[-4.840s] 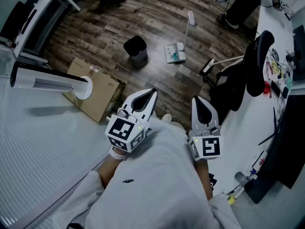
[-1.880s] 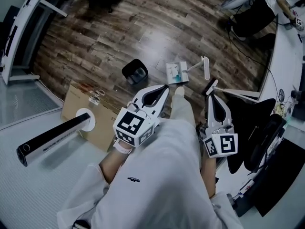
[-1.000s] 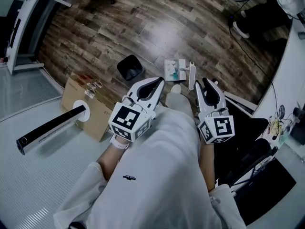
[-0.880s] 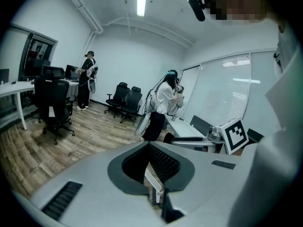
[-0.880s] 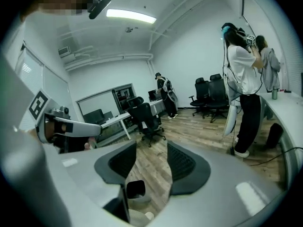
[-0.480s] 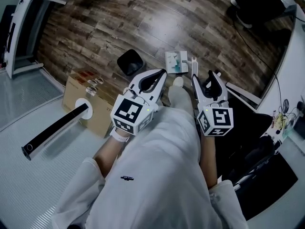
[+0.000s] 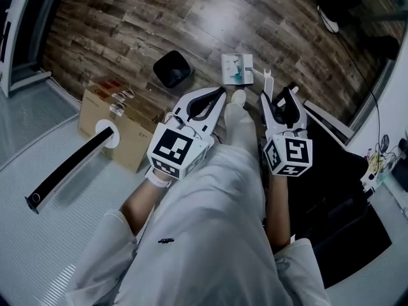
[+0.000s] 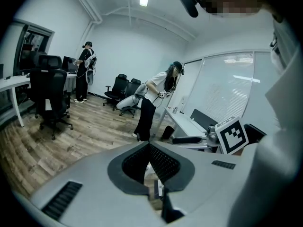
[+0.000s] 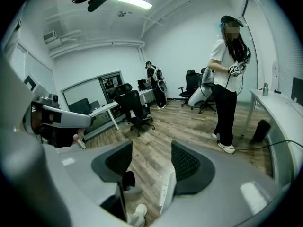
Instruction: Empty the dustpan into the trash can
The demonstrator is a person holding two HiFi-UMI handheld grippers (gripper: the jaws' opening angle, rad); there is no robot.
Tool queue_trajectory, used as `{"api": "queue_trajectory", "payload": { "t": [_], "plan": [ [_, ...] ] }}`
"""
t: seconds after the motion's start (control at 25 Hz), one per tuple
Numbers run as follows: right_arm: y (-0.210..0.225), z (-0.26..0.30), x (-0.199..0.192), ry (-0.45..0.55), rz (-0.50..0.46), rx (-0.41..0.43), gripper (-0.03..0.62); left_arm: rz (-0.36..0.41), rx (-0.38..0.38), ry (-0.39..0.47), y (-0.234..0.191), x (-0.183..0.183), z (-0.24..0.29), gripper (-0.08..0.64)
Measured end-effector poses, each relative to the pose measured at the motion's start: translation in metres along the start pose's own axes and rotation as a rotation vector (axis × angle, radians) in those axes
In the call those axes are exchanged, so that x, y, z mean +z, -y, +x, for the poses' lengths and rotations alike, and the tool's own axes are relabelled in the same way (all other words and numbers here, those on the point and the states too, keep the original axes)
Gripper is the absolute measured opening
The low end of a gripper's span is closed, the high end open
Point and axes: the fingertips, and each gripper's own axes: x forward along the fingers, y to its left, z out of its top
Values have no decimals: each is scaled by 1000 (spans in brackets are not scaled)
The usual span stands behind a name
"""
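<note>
Wood floor (image 7: pixel 127 30) spans the frame, cardboard box (image 7: pixel 121 129) at left. Black trash can (image 7: pixel 172 69) stands open-topped, near the dustpan (image 7: pixel 237 67) on its right, not touching. Dustpan is a white pan flat on the floor with teal bits inside and a thin white handle (image 7: pixel 266 80) standing upright. Right gripper (image 7: pixel 278 94) jaws are spread and have just been opening, with the handle between them, close beside one pad, not pinched. Left gripper (image 7: pixel 220 91) jaws are pressed together, empty.

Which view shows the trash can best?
Head view: the trash can shows whole, from above. Right gripper view catches only part, low in frame; left gripper view shows nothing clear of it.
</note>
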Motion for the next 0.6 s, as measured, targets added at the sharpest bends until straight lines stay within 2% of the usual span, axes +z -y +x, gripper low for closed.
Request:
{"api": "queue_trajectory", "payload": {
  "t": [0.44, 0.6],
  "plan": [
    [25, 41, -44, -110, -13, -62, 272, -36, 8, -60, -26, -28, 27, 8],
    [39, 51, -61, -155, -5, -98, 313, -38, 0, -59, -29, -34, 43, 7]
  ]
}}
